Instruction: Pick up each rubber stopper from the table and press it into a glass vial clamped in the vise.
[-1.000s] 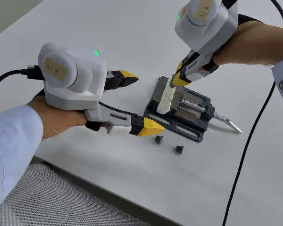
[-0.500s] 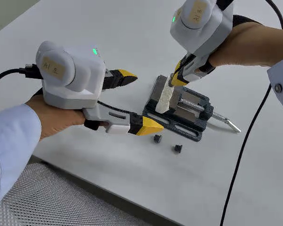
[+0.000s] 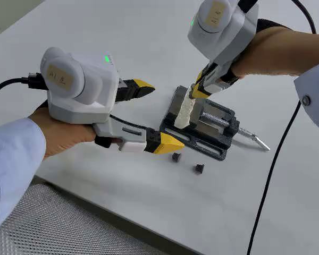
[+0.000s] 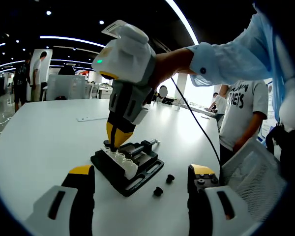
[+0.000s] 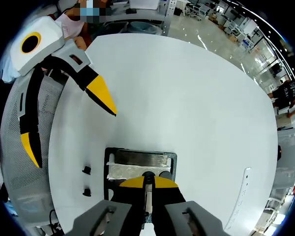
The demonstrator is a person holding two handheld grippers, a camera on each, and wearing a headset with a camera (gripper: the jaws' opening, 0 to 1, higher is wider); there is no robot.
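A black vise (image 3: 217, 139) clamps a row of clear glass vials (image 3: 184, 110) in pale padding, also seen as vials (image 4: 122, 158) and vials (image 5: 133, 171). My right gripper (image 3: 193, 93) is shut, tips down at the far end of the row; right gripper (image 4: 114, 140) touches a dark stopper (image 4: 106, 143) on the end vial, seen as a dark spot (image 5: 148, 174) past right gripper (image 5: 147, 184). My left gripper (image 3: 157, 114) hovers open left of the vise, nothing between its jaws; left gripper (image 4: 141, 173), left gripper (image 5: 66, 123). Two loose black stoppers (image 3: 176, 156) (image 3: 199, 168) lie on the table beside the vise.
The white table (image 3: 149, 32) spreads wide around the vise. The vise's screw handle (image 3: 253, 138) sticks out to the right. A black cable (image 3: 271, 175) trails across the table's right side. Mesh flooring (image 3: 53, 228) lies past the near edge. People stand behind (image 4: 238, 118).
My right gripper has edged slightly left over the vial row. The left gripper, vise and loose stoppers have kept their places.
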